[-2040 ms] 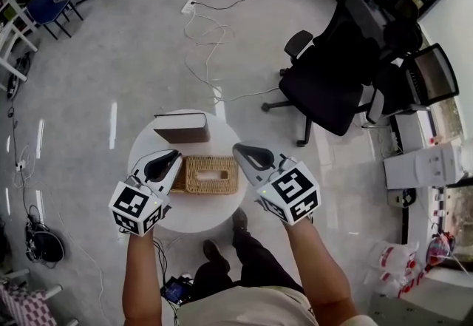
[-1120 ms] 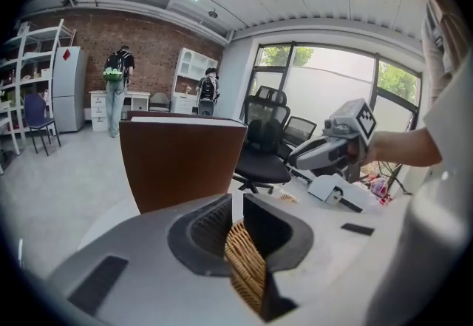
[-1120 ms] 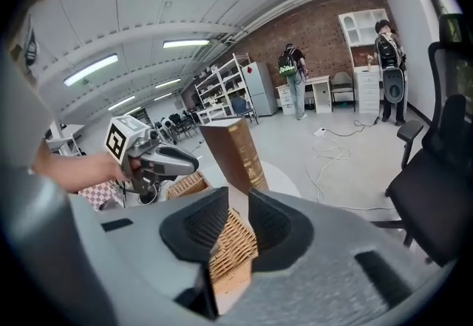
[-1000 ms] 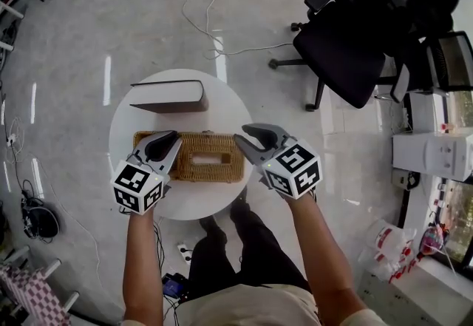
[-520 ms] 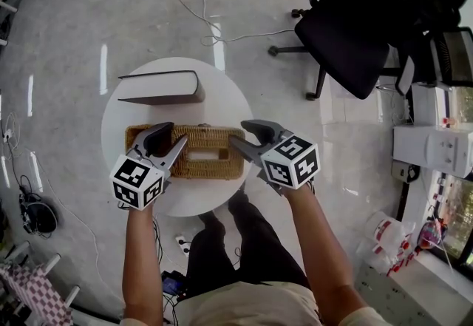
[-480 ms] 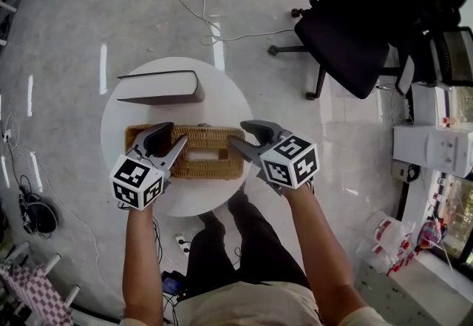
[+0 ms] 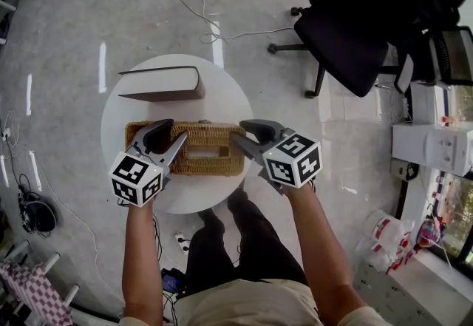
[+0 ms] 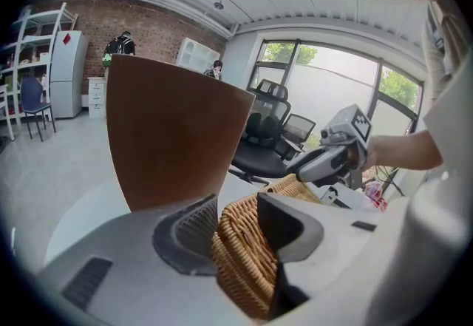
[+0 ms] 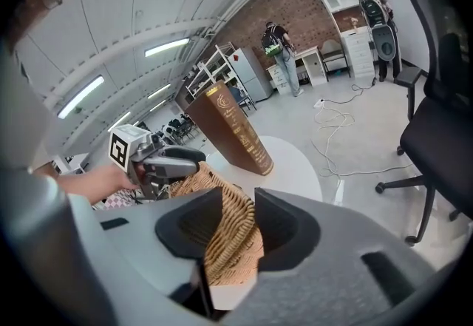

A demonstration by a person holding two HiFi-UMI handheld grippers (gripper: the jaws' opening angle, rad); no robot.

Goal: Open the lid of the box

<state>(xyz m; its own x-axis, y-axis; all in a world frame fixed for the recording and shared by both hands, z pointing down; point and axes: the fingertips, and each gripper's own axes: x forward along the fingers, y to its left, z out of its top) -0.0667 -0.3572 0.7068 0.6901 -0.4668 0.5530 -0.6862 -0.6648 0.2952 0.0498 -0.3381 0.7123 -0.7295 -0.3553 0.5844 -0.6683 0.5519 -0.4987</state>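
One round white tabletop (image 7: pixel 222 103) carries a long wicker box (image 7: pixel 214 132) lying flat across its near half, slotted lid (image 7: pixel 194 162) on top, with a brown book (image 7: pixel 159 84) standing on edge just behind it. The left gripper (image 7: pixel 176 132) has its fingers spread wide, just opened, straddling the box's left end with no clear squeeze on it. The right gripper (image 7: pixel 238 131) straddles the right end, its fingers having just closed in until both pads rest against the weave.

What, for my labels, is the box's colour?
The box is tan woven wicker; the head view shows it best.
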